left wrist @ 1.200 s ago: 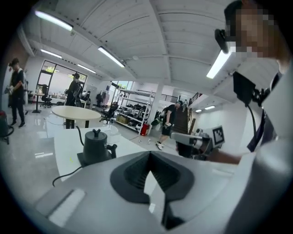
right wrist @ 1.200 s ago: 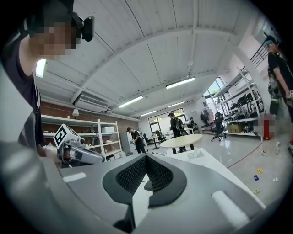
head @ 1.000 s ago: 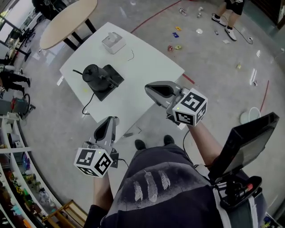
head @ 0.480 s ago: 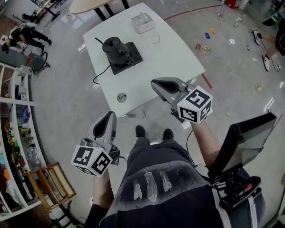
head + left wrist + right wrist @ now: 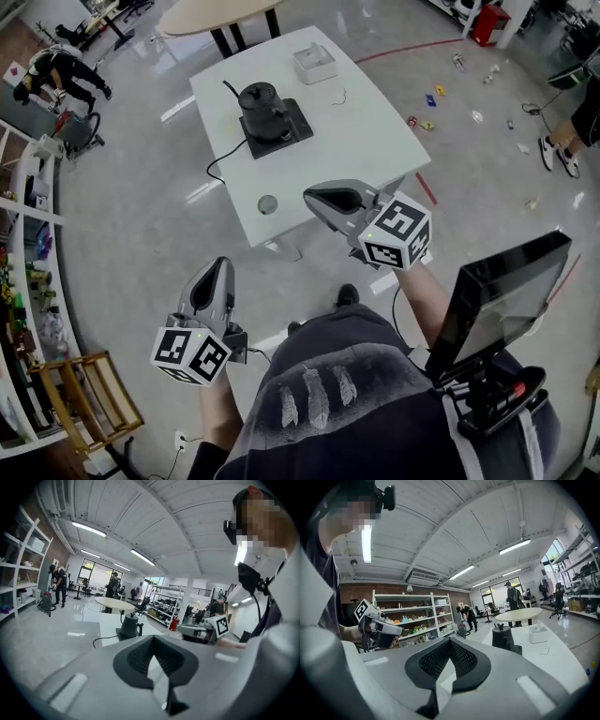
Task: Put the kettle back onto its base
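While left gripper (image 5: 221, 265) and right gripper (image 5: 311, 198) are both pinched shut on nothing by the table's (image 5: 366, 131) near edge, the kettle (image 5: 262, 101) sits mid-table on a black pad (image 5: 292, 125). Probably rigid, heavyish, slick; I'd grab the handle (image 5: 140, 629).

Kettle (image 5: 261, 99) on base (image 5: 292, 129), atop table (image 5: 356, 141)
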